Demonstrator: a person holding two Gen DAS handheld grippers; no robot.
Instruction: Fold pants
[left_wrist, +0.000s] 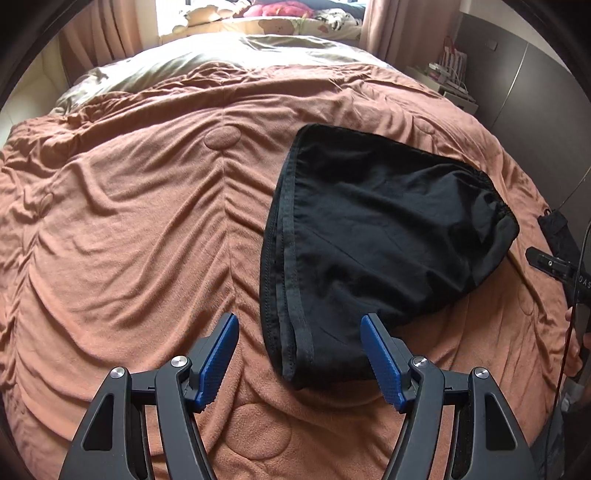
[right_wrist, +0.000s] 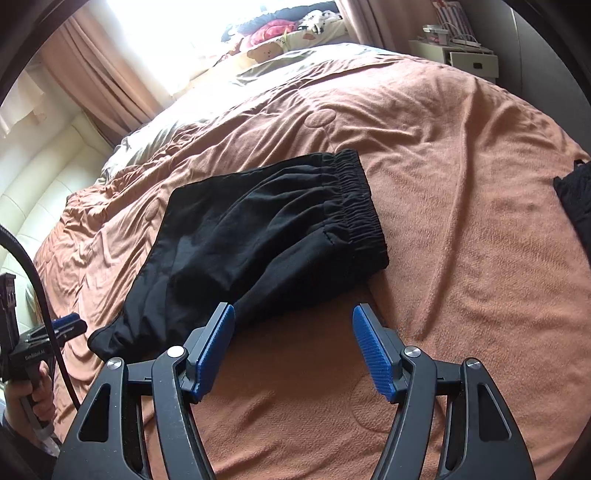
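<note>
A: Since neither pair of jaws has cloth in it, I'd log both as released. left gripper (left_wrist: 299, 321) spread wide above the near corner of the pants (left_wrist: 369, 236); right gripper (right_wrist: 293, 314) spread too, only blanket (right_wrist: 461, 221) between its pads.

B: Where's the garment relative to them?

A: Black pants, folded into a compact bundle, flat on the bed. In the left wrist view the bundle lies ahead of the jaws and to their right pad side, hem end (left_wrist: 295, 354) just ahead of the gap. In the right wrist view it's ahead and off the left pad, whose tip overlaps the cloth edge in the picture. Contact, can't tell.

B: Why parked like that?

A: My guess: fold is mostly made, both tools let go and sit low at the near edge, either finished or lining up one more fold. Flat on the blanket keeps the layers stacked.

B: Orientation?

A: Long axis runs from the stacked hems near the left jaws to the elastic waistband (right_wrist: 354, 206), far from the right jaws. So it sits diagonal to both tools, waistband pointing away from the person.

B: Anything else?

A: Another dark item (right_wrist: 576, 206) at the far right of the bed, well apart. Hand on the left tool's grip (right_wrist: 33, 391).
</note>
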